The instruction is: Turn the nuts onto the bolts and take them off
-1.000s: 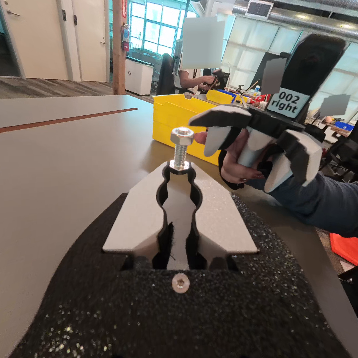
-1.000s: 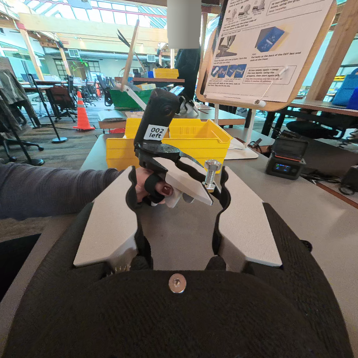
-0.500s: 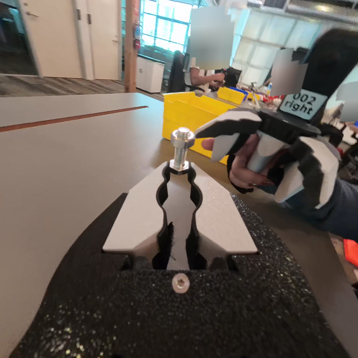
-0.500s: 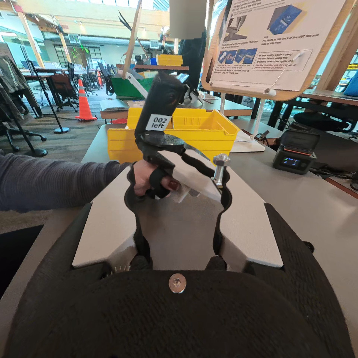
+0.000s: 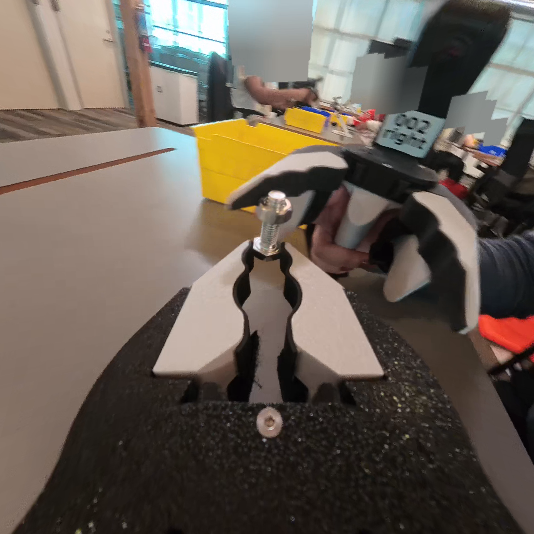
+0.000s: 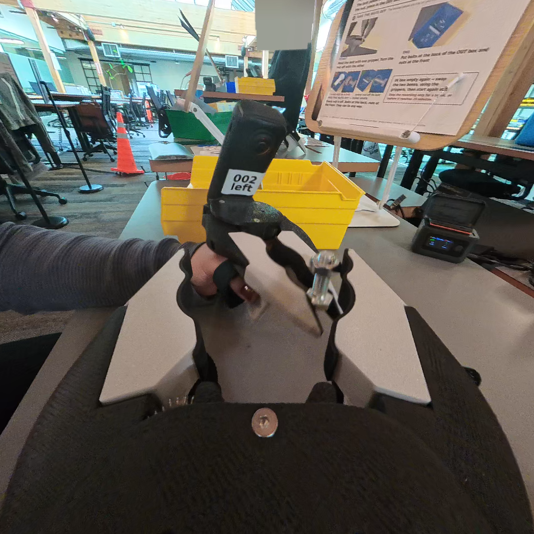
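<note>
My left gripper (image 5: 267, 249) is shut on the hex head of a steel bolt (image 5: 269, 231) and holds it upright above the grey table (image 5: 86, 245). A steel nut (image 5: 274, 213) sits near the top of the thread. My right gripper (image 6: 265, 257) is open and empty. In the right wrist view the bolt (image 6: 319, 281) and its nut (image 6: 323, 264) stand between my right fingers, close to the right finger (image 6: 372, 312). In the left wrist view one right finger (image 5: 291, 170) reaches just behind the nut. Whether it touches the nut I cannot tell.
A yellow bin (image 6: 303, 202) stands on the table beyond the grippers and also shows in the left wrist view (image 5: 239, 161). An instruction board on a stand (image 6: 404, 72) and a small black device (image 6: 448, 231) are at the right. A person sits at a far desk (image 5: 260, 92). Across from one pair of fingers to the other is roughly 6 cm. The small black device (image 6: 448, 231) is about 30 cm from my right fingertips.
My right gripper has moved in toward the bolt, so the nut now stands between its open fingers. My left gripper has kept its hold on the bolt.
</note>
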`<state>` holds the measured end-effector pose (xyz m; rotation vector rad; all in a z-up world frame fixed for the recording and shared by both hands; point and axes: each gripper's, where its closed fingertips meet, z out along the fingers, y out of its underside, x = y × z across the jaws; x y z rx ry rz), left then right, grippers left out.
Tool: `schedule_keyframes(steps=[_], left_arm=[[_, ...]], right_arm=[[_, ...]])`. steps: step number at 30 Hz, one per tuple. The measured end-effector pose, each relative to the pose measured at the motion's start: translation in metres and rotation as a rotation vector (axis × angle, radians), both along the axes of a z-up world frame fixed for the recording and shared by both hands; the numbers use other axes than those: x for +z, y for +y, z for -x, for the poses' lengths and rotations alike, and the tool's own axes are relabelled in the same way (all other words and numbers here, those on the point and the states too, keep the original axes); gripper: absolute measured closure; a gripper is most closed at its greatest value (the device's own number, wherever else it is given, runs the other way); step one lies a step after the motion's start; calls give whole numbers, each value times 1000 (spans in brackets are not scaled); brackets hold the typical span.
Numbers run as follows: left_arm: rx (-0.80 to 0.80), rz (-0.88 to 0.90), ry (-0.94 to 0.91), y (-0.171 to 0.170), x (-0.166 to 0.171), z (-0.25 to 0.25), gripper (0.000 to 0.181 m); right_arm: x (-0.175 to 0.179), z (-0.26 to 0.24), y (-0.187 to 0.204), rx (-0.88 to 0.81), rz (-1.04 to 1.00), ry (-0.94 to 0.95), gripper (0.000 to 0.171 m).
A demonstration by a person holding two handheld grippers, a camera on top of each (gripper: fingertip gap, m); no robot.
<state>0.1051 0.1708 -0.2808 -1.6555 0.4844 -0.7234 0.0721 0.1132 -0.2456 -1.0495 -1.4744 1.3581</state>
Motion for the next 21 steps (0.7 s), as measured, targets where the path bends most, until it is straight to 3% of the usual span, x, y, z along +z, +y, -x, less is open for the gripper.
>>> schedule_keyframes(steps=[3,5,12,15,21], left_arm=[[134,40,-76,10,0,31,165],[140,35,-100,9,3,38,165],[-134,-21,79,-12,-4,-21,165],[-156,-22,80,-14,-5,-27,165],[54,53,-77,4,0,20,165]], right_arm=[[5,-4,3,14,46,13,78],[7,-3,6,-3,60,23,78],[0,-1,0,12,34,-12,73],[-3,-1,-5,34,16,-26,74],[-1,-3,0,8,-12,-24,70]])
